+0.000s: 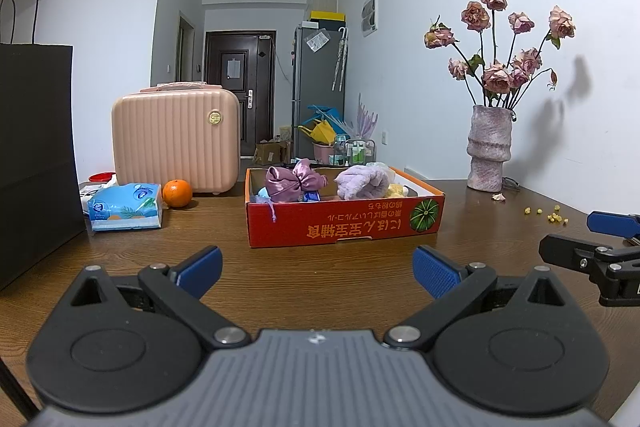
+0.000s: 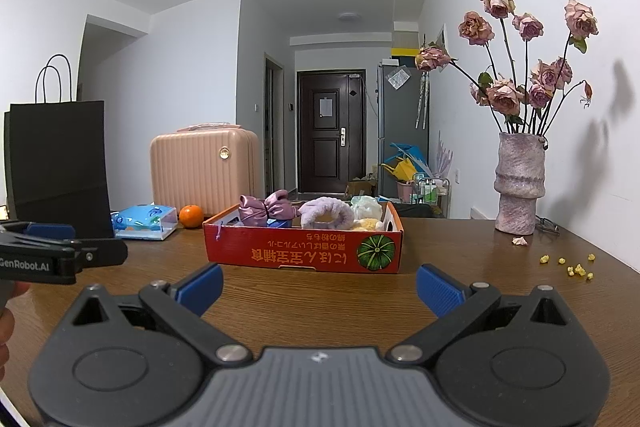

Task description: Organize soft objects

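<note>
While both tools hung wide open and empty over the near worktop (image 1: 320,267), left tool (image 1: 318,269) and right tool (image 2: 319,285), the soft pieces sat in the red box (image 1: 344,223); that lilac plush headband (image 1: 362,183) looked light, squashy, best pinched mid-fold.

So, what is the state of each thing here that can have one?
Left gripper: open, empty.
Right gripper: open, empty.
Red cardboard box: open-topped, holding soft items.
Pink suitcase: closed, upright.
Black paper bag: upright.
Tissue pack: lying flat.
Roses: wilted.
Entrance door: closed.
</note>
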